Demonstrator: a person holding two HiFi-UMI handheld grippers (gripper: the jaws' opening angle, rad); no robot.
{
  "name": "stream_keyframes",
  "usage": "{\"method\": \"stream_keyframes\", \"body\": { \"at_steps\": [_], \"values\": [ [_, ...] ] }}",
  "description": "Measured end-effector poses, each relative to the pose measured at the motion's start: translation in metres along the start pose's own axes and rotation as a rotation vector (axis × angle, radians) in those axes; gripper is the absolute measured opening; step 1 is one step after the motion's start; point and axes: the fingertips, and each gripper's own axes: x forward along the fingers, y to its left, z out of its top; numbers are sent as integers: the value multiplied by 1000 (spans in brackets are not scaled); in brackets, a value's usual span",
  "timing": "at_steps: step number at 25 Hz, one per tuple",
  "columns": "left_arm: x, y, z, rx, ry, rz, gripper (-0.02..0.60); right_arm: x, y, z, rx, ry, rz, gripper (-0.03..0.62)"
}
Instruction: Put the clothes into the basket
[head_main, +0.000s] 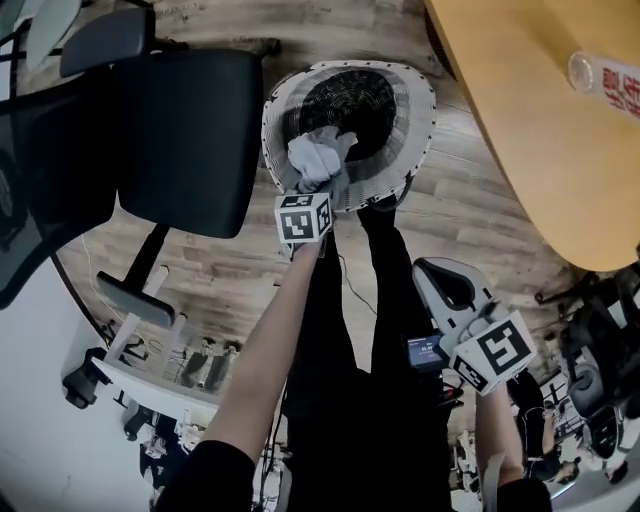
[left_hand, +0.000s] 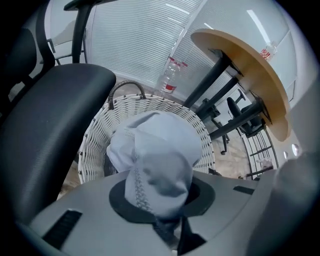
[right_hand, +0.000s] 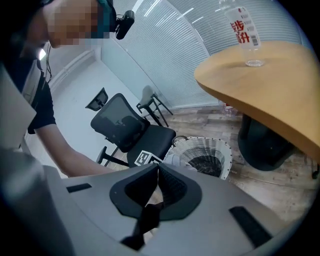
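A bunched cloth held over the basket

The left tool (head_main: 322, 183) is pinched narrow on a pale cloth (head_main: 315, 155), which hangs bunched from its jaws right over the mouth of the white wicker basket (head_main: 420, 110) on the wooden floor (head_main: 450, 210); the right tool (right_hand: 156, 170) sits back by the person's leg, jaws pressed together on nothing; a black office chair (head_main: 180, 130) stands beside the basket; a plastic bottle (head_main: 605, 80) rests on the round tabletop (head_main: 520, 110).
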Motion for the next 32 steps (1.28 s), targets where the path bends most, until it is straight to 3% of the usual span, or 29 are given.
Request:
{"method": "stream_keyframes", "body": {
  "at_steps": [4,17,23,32],
  "values": [
    [37,31,8,9,12,-3,98,34,-6,-14,33,38,6,17],
    [112,88,45,-116,-52,36,98,85,-13,-40,129,72,-30,17],
    [153,108,46,-69,-31,81,61,104,-16,-57,179,76,-50,17],
    [211,127,37,23,7,111,60,118,-39,-83,231,85,-84,17]
  ]
}}
